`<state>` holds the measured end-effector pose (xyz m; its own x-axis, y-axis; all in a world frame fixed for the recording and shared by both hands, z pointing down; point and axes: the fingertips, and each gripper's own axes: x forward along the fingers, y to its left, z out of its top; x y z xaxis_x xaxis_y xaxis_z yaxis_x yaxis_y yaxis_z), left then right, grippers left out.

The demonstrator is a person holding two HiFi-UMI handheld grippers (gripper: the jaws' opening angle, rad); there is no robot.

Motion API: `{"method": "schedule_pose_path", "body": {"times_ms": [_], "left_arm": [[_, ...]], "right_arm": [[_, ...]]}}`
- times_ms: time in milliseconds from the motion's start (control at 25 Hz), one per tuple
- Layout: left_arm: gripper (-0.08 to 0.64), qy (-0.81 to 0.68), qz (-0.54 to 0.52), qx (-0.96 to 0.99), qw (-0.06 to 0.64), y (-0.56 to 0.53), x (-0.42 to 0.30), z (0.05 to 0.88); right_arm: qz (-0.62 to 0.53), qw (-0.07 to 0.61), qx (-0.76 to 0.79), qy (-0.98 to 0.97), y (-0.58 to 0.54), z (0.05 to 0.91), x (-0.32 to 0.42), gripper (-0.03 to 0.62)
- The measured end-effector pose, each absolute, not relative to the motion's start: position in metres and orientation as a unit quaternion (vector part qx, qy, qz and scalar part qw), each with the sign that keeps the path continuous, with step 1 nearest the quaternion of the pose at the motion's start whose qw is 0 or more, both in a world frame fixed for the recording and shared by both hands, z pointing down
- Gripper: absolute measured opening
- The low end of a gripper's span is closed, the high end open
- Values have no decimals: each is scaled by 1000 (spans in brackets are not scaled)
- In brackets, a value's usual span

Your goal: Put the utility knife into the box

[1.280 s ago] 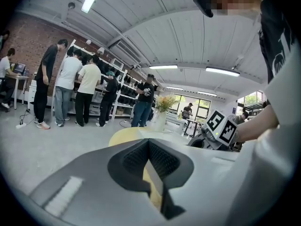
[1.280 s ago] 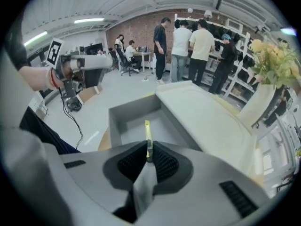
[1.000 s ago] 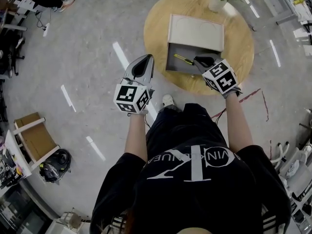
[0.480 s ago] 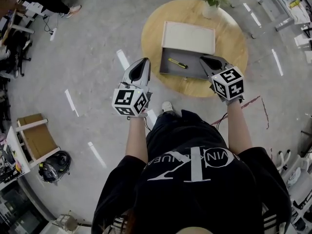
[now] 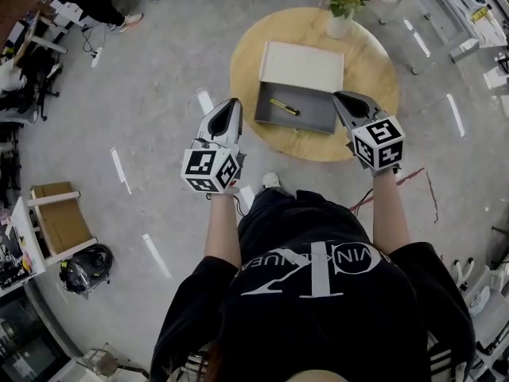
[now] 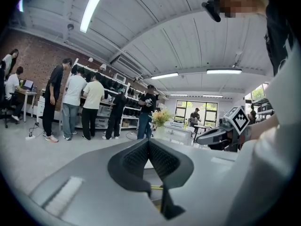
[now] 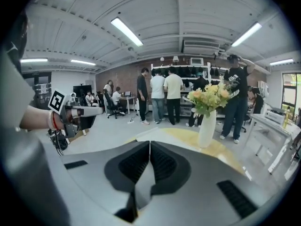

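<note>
A yellow utility knife (image 5: 283,107) lies inside the open grey box (image 5: 312,114), whose pale lid (image 5: 302,64) stands back behind it. The box sits on a round wooden table (image 5: 370,66). My left gripper (image 5: 233,103) hovers left of the box, off the table's edge, shut and empty. My right gripper (image 5: 339,96) hovers at the box's right end, also shut and empty. In the left gripper view the jaws (image 6: 149,141) meet, with a sliver of the yellow knife (image 6: 156,187) below them. The right gripper view shows its jaws (image 7: 150,142) closed together over the table.
A white vase of flowers (image 5: 339,13) stands at the table's far edge, also in the right gripper view as the vase (image 7: 206,128). Several people (image 6: 75,102) stand by shelves in the room. A wooden crate (image 5: 54,223) and cables lie on the floor at left.
My right gripper has drawn back out of the box to its right end. The knife stays lying in the box. The left gripper has hardly moved.
</note>
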<state>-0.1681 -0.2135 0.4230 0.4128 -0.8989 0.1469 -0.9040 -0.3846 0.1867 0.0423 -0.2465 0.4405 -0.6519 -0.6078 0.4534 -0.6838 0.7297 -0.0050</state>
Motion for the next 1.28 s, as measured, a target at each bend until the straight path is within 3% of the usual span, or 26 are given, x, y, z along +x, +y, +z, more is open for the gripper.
{"method": "schedule_pose_path", "body": {"times_ms": [1280], "left_arm": [[6, -558, -24, 829, 26, -213, -166, 344]], "right_arm": [[49, 20, 364, -930, -249, 327, 65, 17]]}}
